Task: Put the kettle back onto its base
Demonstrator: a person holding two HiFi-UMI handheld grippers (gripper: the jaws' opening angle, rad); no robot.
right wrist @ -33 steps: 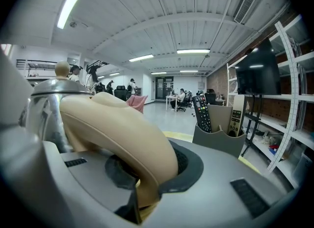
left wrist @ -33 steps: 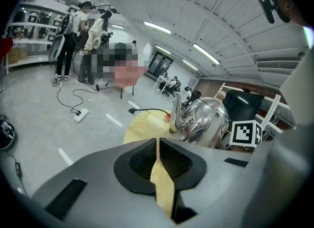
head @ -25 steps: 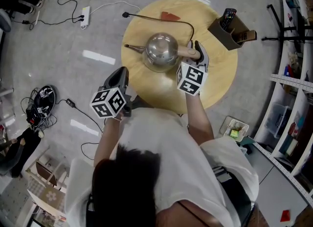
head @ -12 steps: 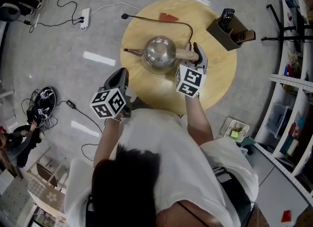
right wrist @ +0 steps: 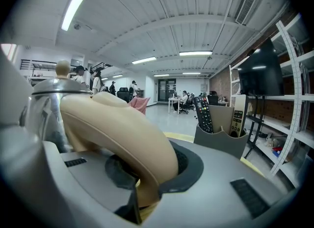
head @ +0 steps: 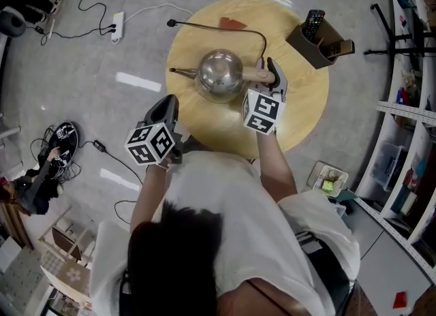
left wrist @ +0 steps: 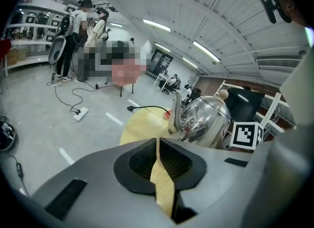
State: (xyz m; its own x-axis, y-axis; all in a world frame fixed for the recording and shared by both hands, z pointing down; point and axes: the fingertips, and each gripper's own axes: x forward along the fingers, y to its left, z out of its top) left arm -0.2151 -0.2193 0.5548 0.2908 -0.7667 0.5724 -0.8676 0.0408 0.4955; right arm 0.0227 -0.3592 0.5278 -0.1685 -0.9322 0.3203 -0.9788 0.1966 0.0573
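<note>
A shiny steel kettle (head: 219, 75) with a thin spout pointing left stands near the middle of the round wooden table (head: 300, 117). Its beige handle (head: 257, 74) sticks out to the right, and my right gripper (head: 271, 73) is shut on it. In the right gripper view the handle (right wrist: 122, 124) fills the gap between the jaws of the right gripper (right wrist: 144, 178). A black cord (head: 225, 30) runs in under the kettle; the base itself is hidden. My left gripper (head: 167, 103) hangs at the table's near left edge, shut and empty (left wrist: 158, 146), facing the kettle (left wrist: 206, 121).
A brown holder with remote controls (head: 320, 39) stands at the table's far right edge. A small red piece (head: 234, 22) lies at the far edge. A power strip (head: 119, 23) and cables lie on the floor to the left; shelving (head: 409, 137) stands at the right.
</note>
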